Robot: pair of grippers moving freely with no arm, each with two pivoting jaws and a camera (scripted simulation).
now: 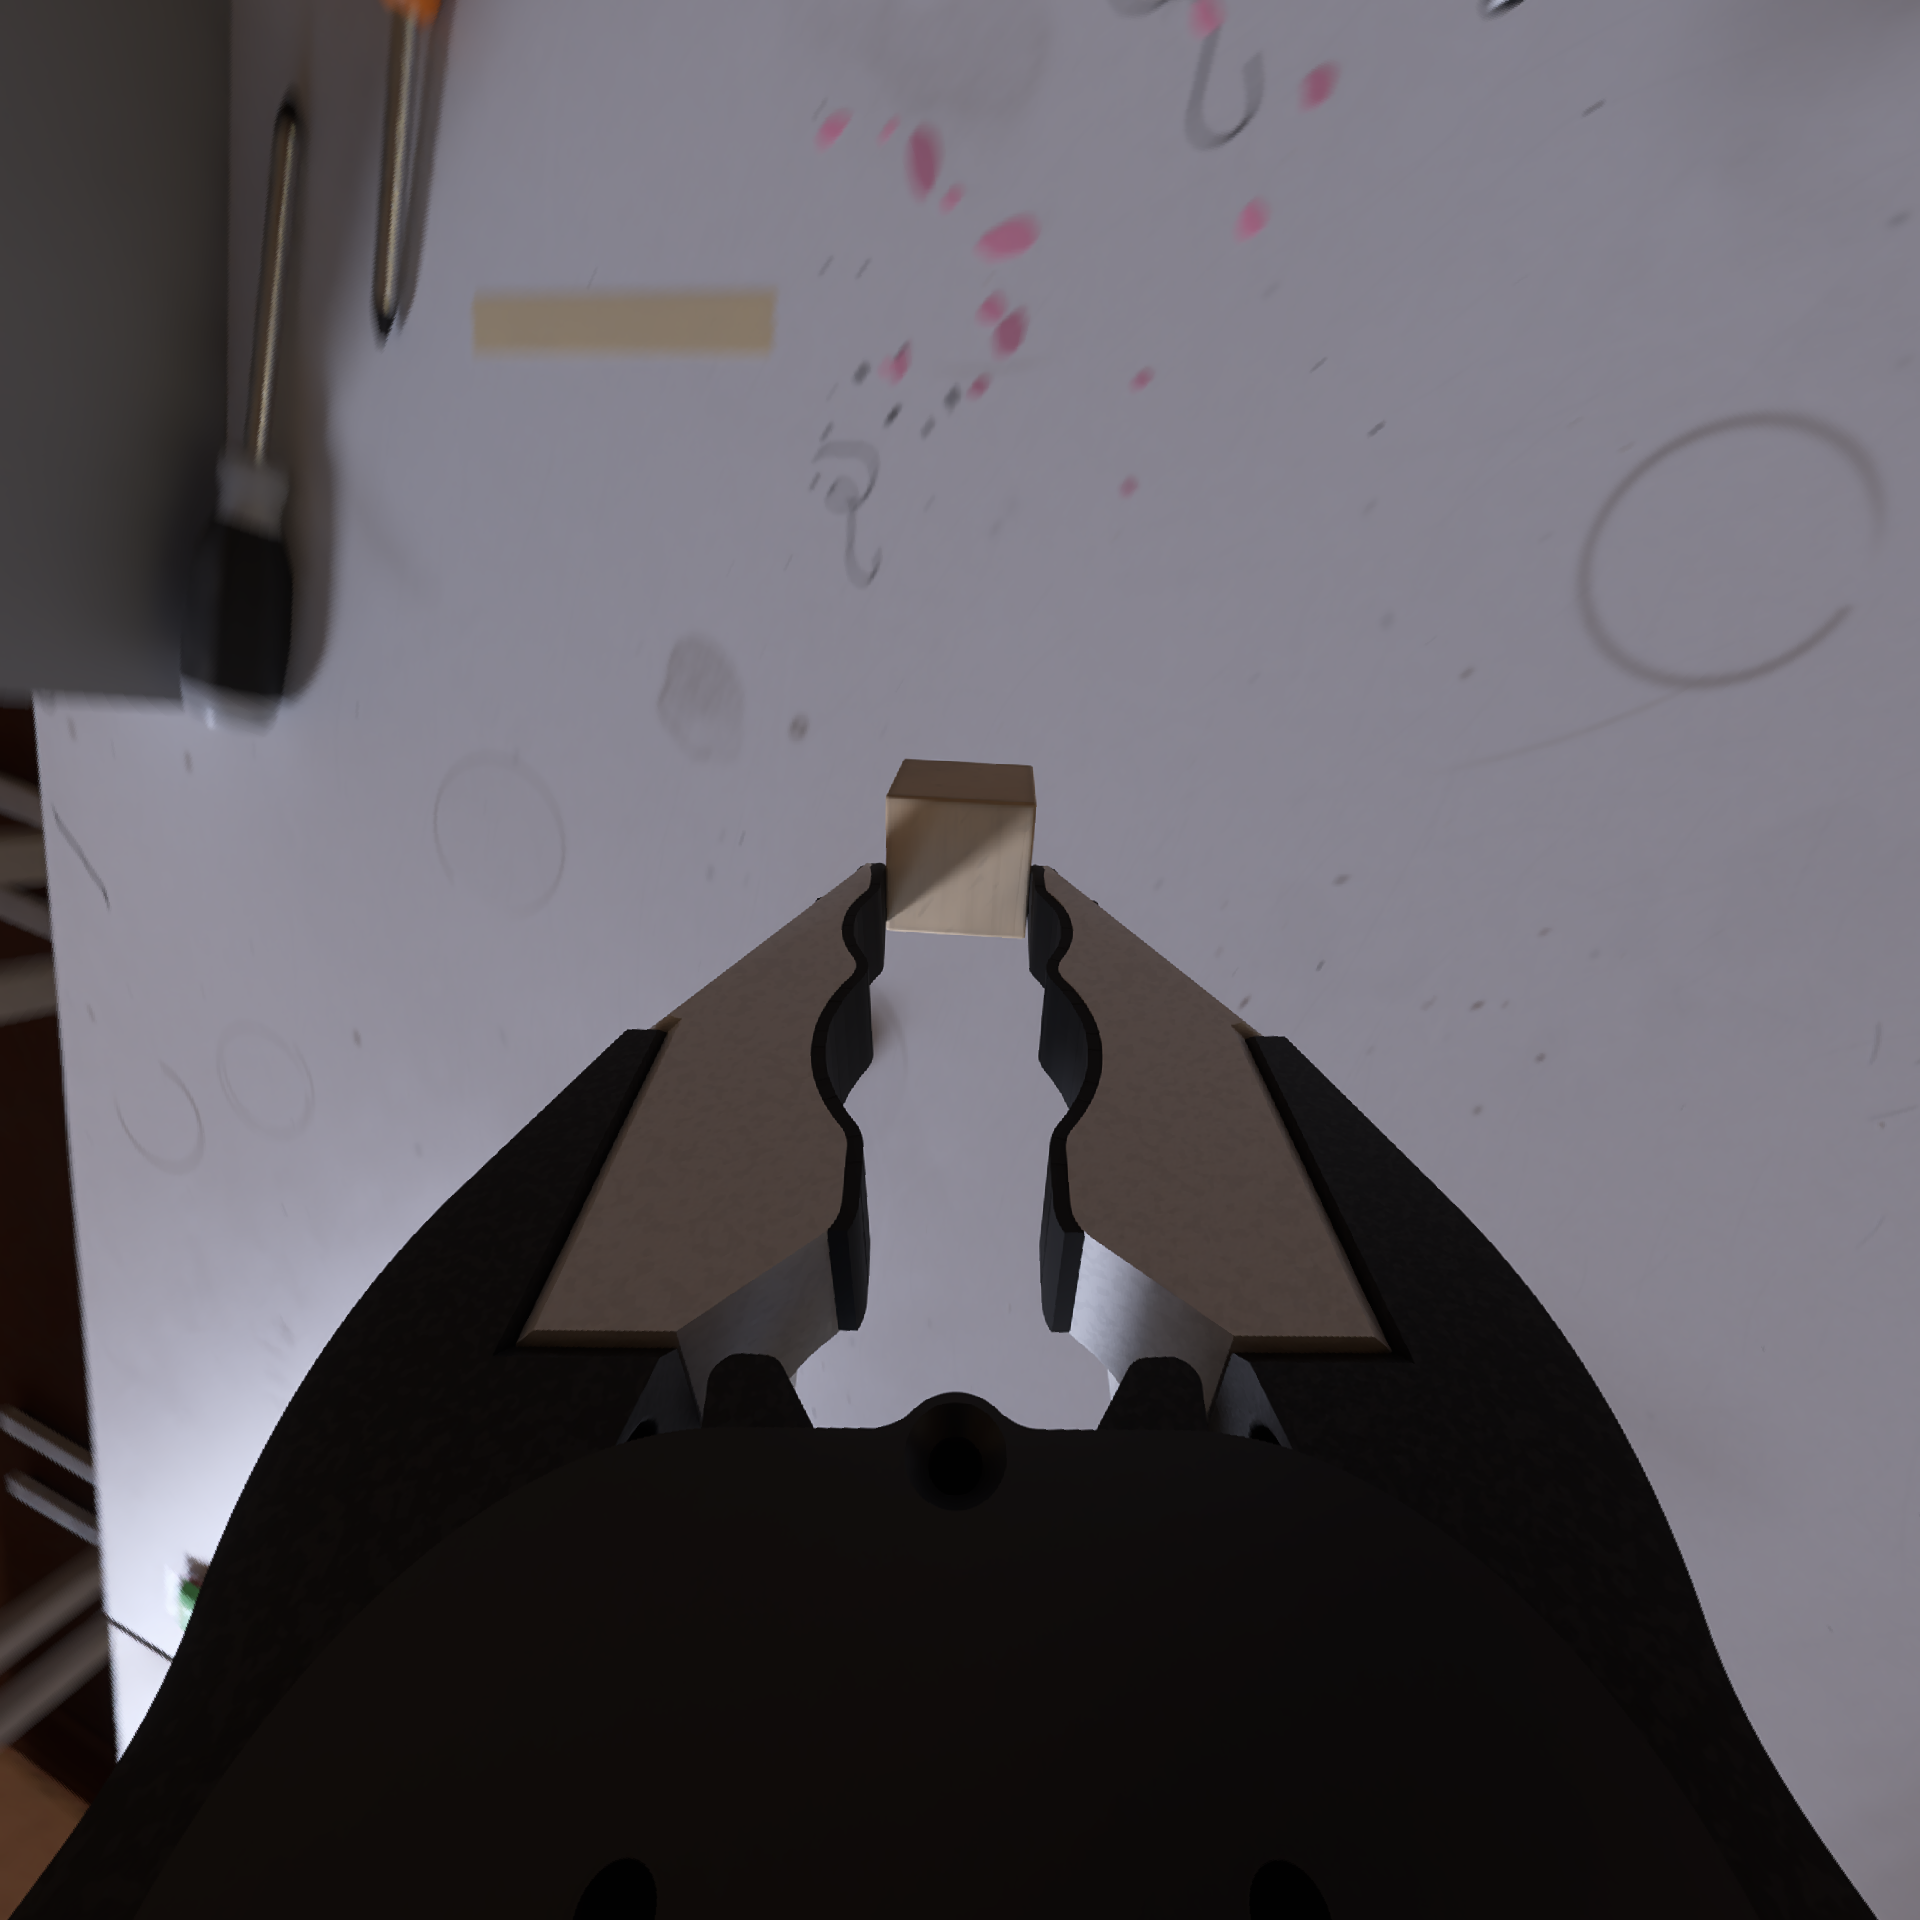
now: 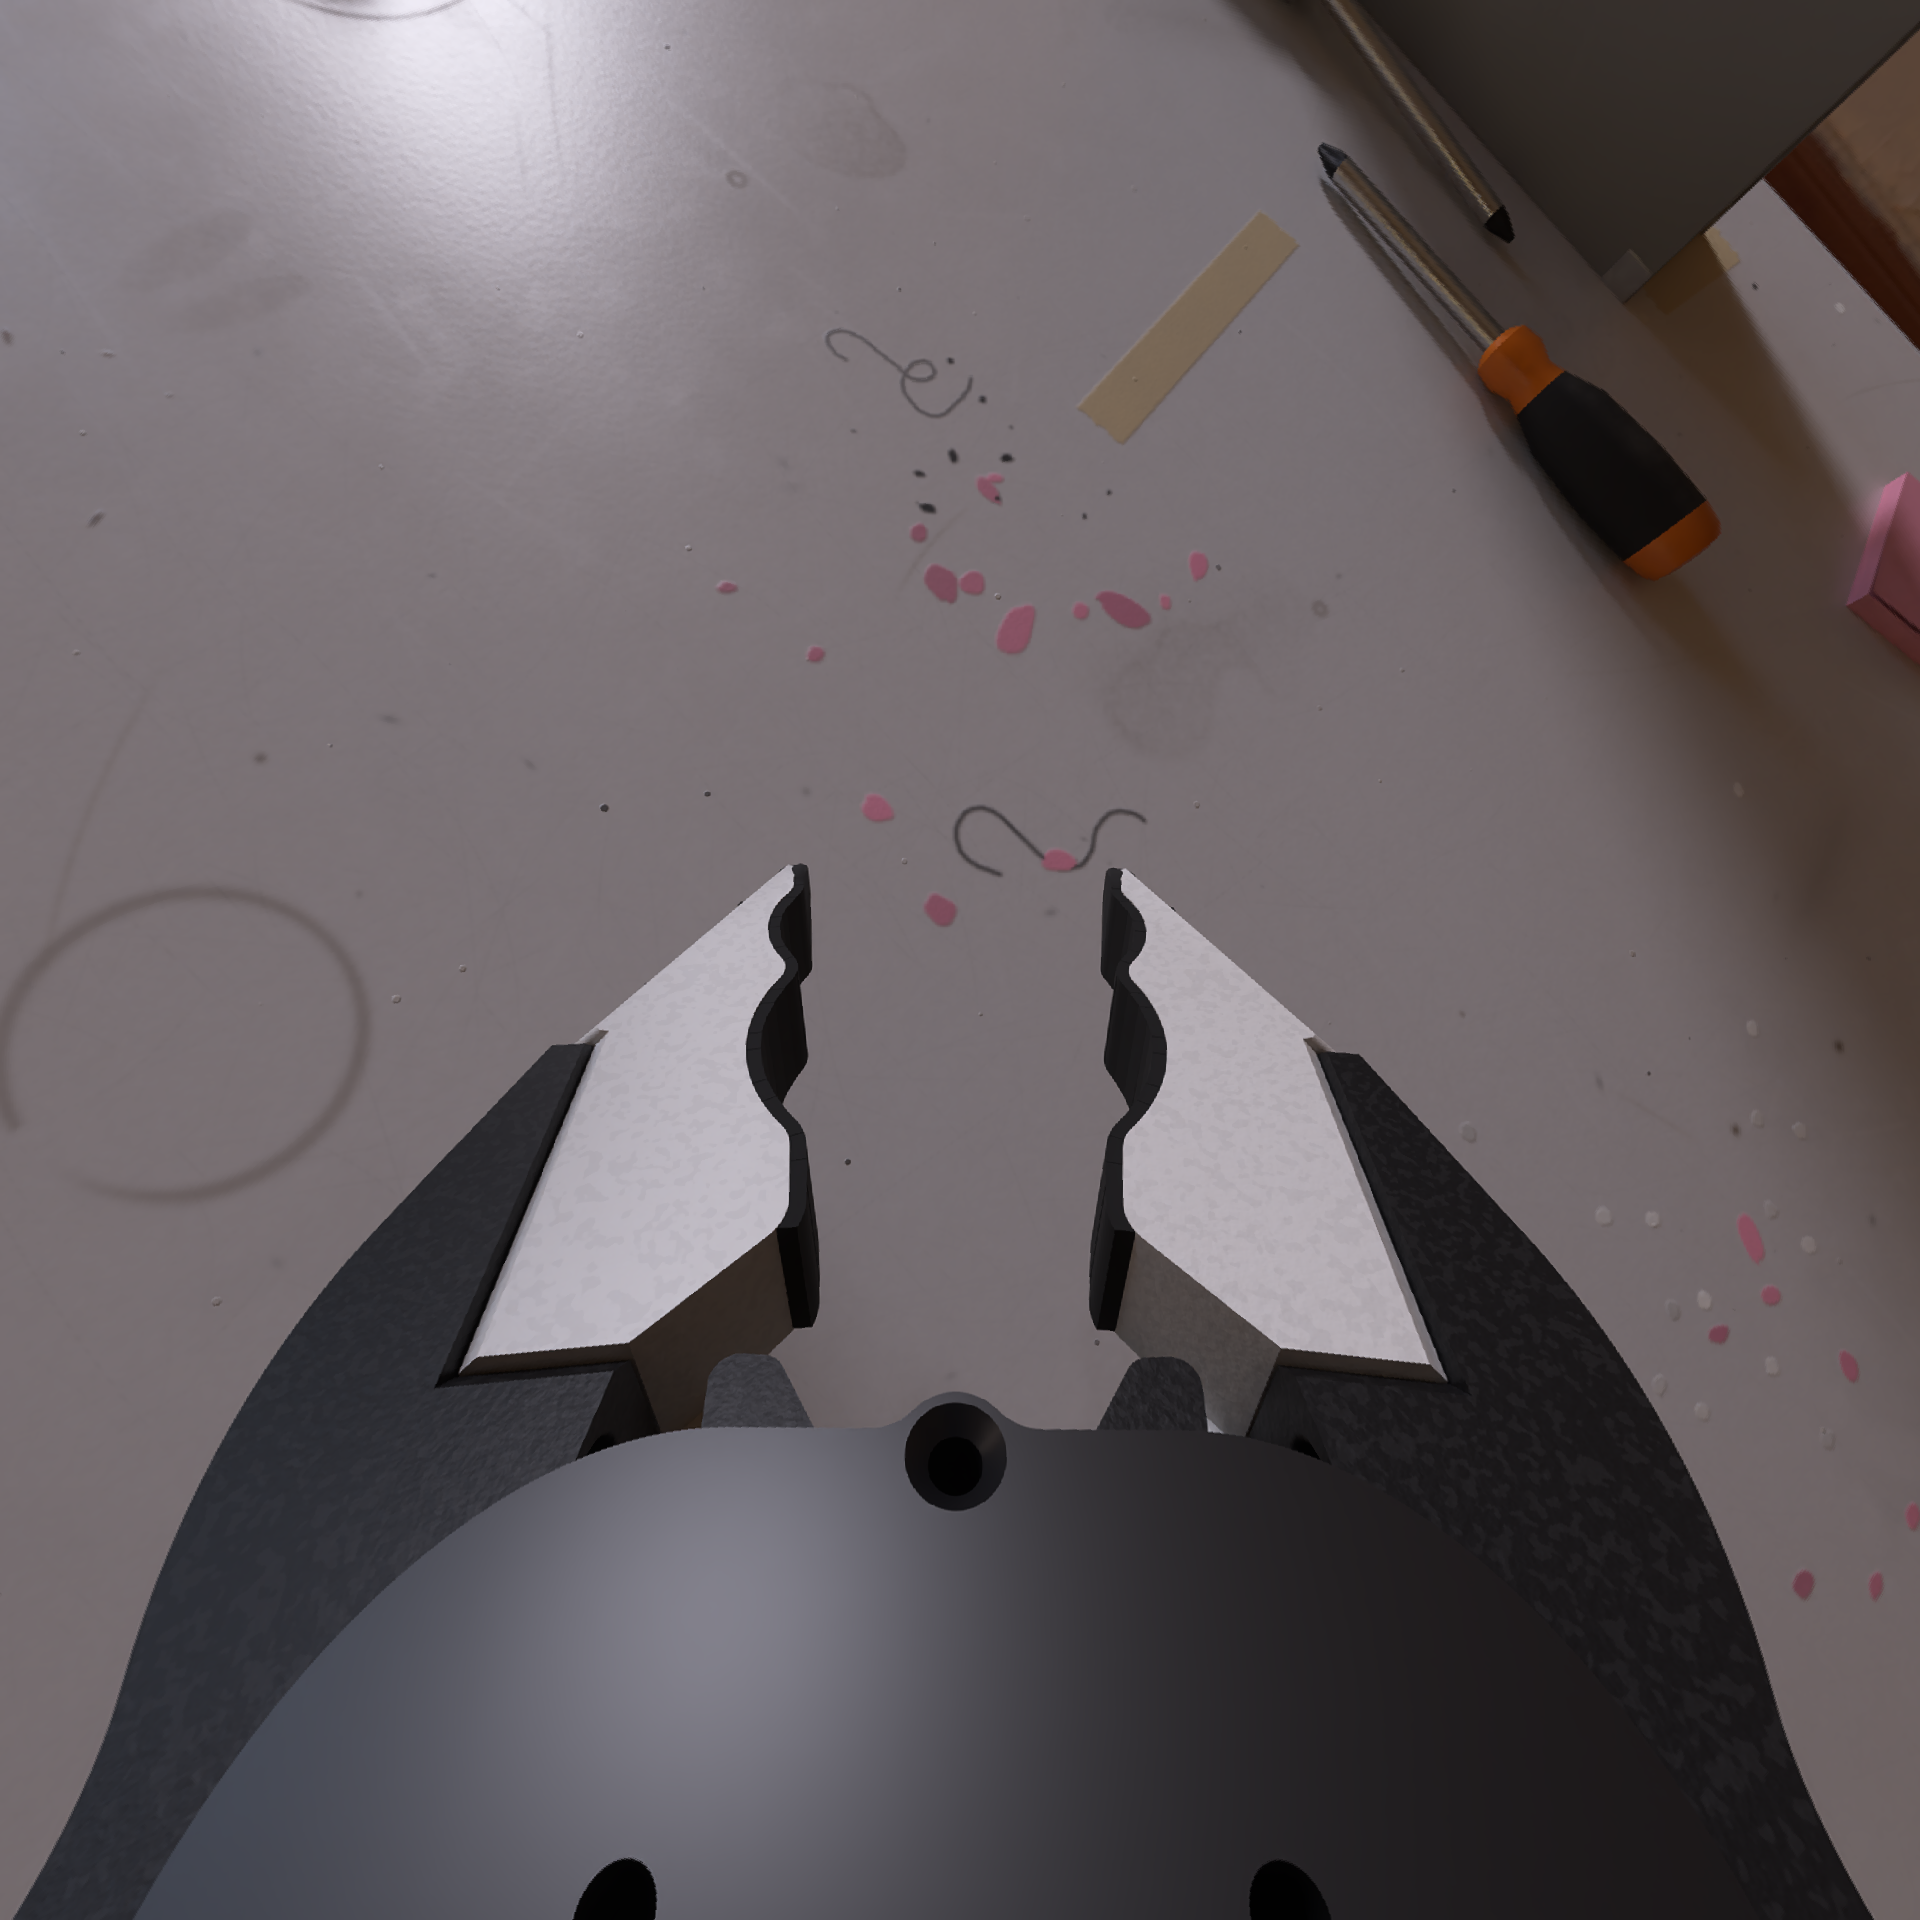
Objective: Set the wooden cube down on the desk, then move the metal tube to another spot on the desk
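The desk [image 1: 1351,831] is a pale grey surface that fills both views, marked with faint ring stains, pencil squiggles and pink flecks. A grey box [image 2: 1621,114] stands on it, at the top right corner of the right wrist view.

The left gripper [image 1: 957,896] points forward and down over the desk, its tan-faced fingers drawn in toward each other. Its tips clamp the wooden cube [image 1: 961,852] from both sides, with most of the cube sticking out past the fingertips. Whether the cube touches the desk or hangs above it cannot be told from this angle.

The right gripper [image 2: 956,894] also looks down along its white-faced fingers at the desk, near a dark squiggle and pink spots. Its fingers are spread apart with nothing but bare desk between them.

A screwdriver [image 2: 1538,405] with a black and orange handle lies on the desk just beside the grey box, and in the right wrist view a second slim metal shaft [image 2: 1423,114] lies nearly parallel to it, closer to the box; which of these, if either, is the metal tube I cannot tell. A strip of beige tape [image 2: 1190,327] lies flat near the screwdriver's tip. A pink block [image 2: 1891,571] shows at the right edge, just past the handle.
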